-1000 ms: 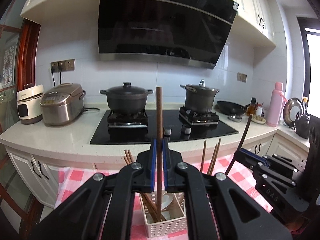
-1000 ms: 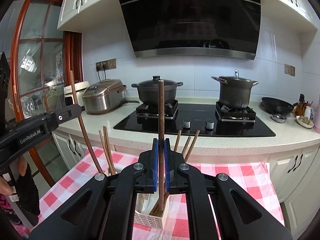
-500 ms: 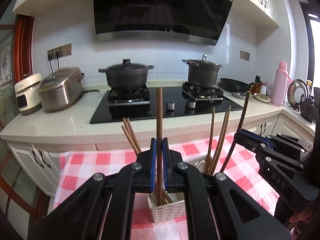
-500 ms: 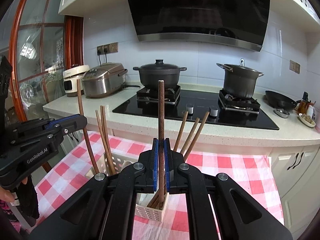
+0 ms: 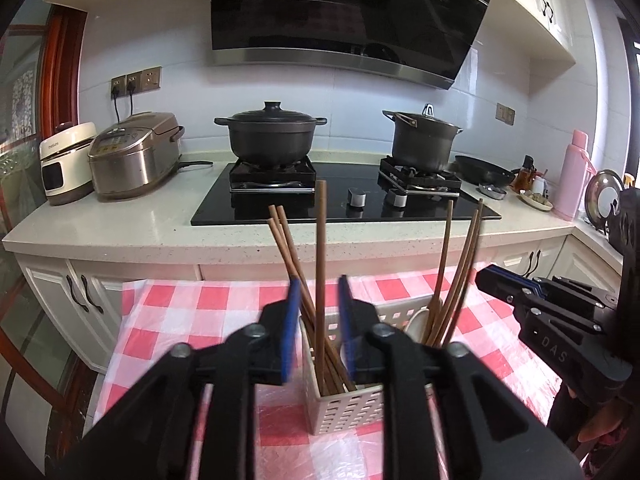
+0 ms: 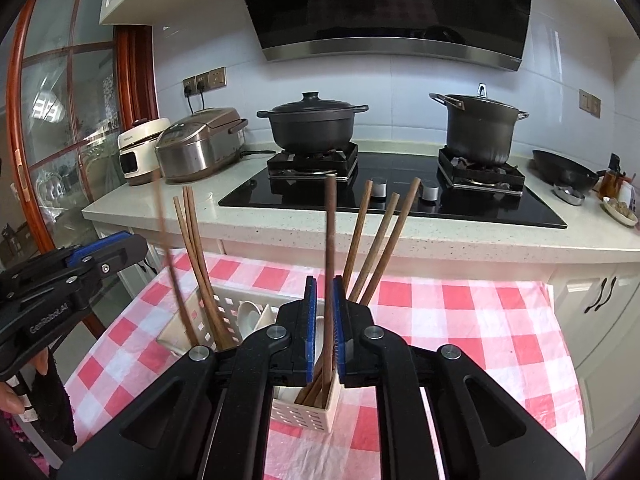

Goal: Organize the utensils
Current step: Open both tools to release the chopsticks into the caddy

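The left gripper (image 5: 318, 312) has its jaws apart, a chopstick (image 5: 320, 264) standing free between them, its foot in the white caddy (image 5: 352, 410). The right gripper (image 6: 324, 312) has its jaws slightly apart too; a dark chopstick (image 6: 330, 256) stands in the gap, its foot in the caddy's near slot. More chopsticks (image 6: 376, 240) lean in the caddy, on the checked cloth (image 6: 460, 320). Beyond, two pots (image 6: 316, 124) sit on the hob (image 6: 400, 196).

Bright daylight, fisheye-warped edges (nearest chopstick (image 6: 166, 236) motion-blurred).
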`<state>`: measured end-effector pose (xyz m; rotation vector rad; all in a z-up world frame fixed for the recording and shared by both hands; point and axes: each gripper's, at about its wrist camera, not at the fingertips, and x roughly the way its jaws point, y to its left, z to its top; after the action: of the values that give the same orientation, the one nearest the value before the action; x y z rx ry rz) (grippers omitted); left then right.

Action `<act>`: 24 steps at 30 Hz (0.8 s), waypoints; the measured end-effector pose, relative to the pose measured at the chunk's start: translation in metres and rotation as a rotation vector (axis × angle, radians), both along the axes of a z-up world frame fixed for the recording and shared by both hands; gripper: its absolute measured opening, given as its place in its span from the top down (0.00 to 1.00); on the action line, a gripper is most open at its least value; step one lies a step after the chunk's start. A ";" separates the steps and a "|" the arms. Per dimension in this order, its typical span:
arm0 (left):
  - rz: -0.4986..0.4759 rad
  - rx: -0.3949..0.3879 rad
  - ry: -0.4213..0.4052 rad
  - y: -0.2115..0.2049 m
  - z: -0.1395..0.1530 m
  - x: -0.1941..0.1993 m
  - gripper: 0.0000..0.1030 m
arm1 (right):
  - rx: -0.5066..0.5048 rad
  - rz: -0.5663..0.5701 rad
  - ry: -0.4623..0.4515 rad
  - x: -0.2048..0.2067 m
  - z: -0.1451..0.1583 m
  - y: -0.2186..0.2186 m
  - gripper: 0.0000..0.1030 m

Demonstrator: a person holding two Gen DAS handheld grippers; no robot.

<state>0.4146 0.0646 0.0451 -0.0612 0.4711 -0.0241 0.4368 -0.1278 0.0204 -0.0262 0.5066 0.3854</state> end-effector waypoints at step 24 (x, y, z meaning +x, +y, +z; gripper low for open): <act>0.137 0.032 -0.171 0.010 0.043 -0.113 0.05 | 0.090 -0.012 -0.153 -0.098 0.041 -0.038 0.24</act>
<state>0.3015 0.0742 0.0881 -0.0597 0.2950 0.1115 0.3390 -0.1657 0.0619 0.0343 0.3383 0.3904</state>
